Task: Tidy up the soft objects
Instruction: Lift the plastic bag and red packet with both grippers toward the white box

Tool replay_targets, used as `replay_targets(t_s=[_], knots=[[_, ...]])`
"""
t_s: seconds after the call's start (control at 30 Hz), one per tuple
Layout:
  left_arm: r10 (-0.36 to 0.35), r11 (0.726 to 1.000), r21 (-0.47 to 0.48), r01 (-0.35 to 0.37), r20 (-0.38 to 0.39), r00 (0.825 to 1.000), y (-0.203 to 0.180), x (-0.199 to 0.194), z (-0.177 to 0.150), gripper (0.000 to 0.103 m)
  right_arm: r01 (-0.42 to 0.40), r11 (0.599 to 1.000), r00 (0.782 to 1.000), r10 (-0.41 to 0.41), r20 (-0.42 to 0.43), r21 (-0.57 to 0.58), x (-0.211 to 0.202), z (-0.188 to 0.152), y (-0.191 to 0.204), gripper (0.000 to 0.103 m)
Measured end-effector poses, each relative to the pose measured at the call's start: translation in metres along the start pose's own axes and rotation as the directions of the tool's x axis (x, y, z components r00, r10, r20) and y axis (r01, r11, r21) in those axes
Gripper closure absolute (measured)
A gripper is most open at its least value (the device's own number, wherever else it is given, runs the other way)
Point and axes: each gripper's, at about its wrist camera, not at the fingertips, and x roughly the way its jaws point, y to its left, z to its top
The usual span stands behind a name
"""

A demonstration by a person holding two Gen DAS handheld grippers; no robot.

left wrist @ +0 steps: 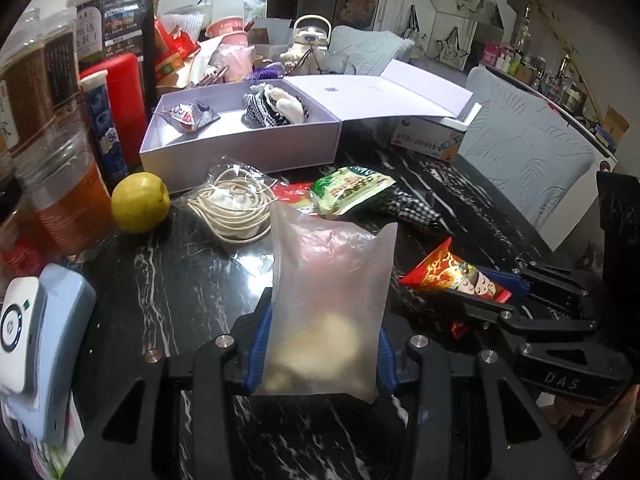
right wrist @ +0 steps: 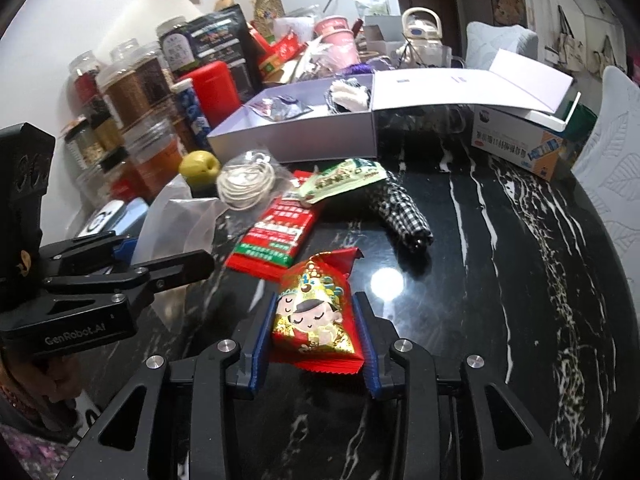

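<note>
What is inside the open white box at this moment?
The white box holds a crumpled silver snack packet toward its left end and a black-and-white checked soft toy toward its right end. The near wall hides part of the box floor.

Dim indoor light, cool cast, bright round glare spot on the glossy black marble table [right wrist: 386,282], strong fisheye bending and dark vignette at corners, background clutter soft, slight blur throughout
</note>
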Motion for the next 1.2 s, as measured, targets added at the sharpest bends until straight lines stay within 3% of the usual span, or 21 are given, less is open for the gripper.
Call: replay_targets(t_s=[0.5, 1.2], knots=[[-0.008, 1.000, 0.006, 0.007, 0.139, 0.990, -0.017, -0.053, 0.015, 0.059, -0.052, 0.998, 0.991, 0.056, 0.125, -0.030, -0.055, 0.005, 0.014, 0.066], [-0.024, 0.999, 0.045, 0.010, 0.329, 0.944, -0.012, -0.079, 0.107, 0.059, -0.063, 0.991, 0.958, 0.092, 0.272, -0.116, -0.086, 0.103, 0.000, 0.066]])
